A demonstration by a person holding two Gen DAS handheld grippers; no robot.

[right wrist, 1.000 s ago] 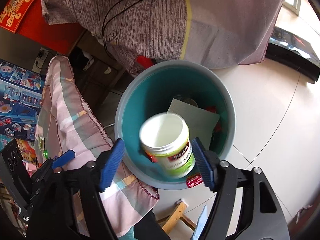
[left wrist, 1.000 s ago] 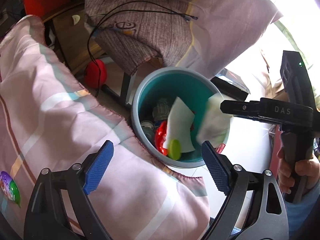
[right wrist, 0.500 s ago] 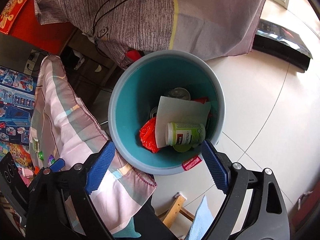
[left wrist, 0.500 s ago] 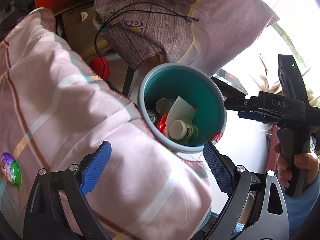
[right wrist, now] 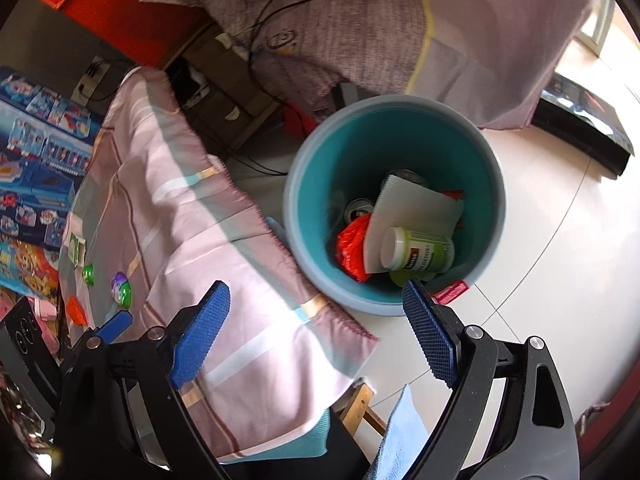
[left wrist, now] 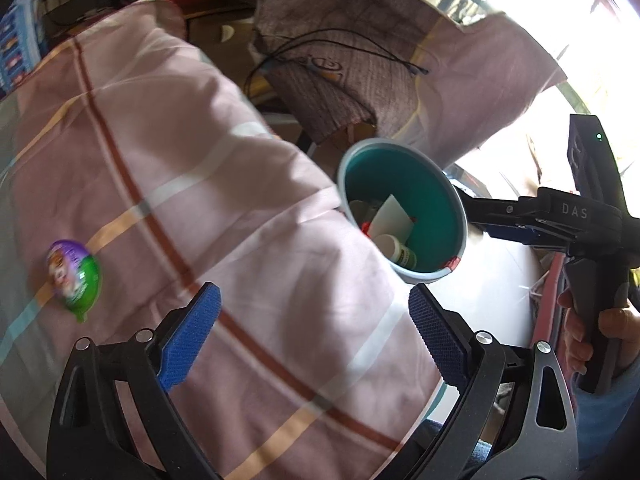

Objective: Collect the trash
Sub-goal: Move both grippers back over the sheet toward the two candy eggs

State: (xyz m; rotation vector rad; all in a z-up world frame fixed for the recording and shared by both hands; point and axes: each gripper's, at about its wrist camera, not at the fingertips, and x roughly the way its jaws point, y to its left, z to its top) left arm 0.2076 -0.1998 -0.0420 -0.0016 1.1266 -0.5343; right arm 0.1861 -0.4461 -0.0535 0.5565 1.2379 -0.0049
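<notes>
The green bottle [right wrist: 420,250] now lies in the teal bin [right wrist: 492,184], both grippers [right wrist: 316,320] [left wrist: 314,326] spread and empty.

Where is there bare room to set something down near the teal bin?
The white tiled floor right of the round teal bin is bare. The pink checked bedsheet is free between the bin and the purple-green egg toy. Crowded: inside the bin, with the green bottle, and the sheet's far edge beyond the egg toy, among small pieces.

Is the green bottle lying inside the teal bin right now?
Yes, the green bottle lies on its side inside the teal bin.
</notes>
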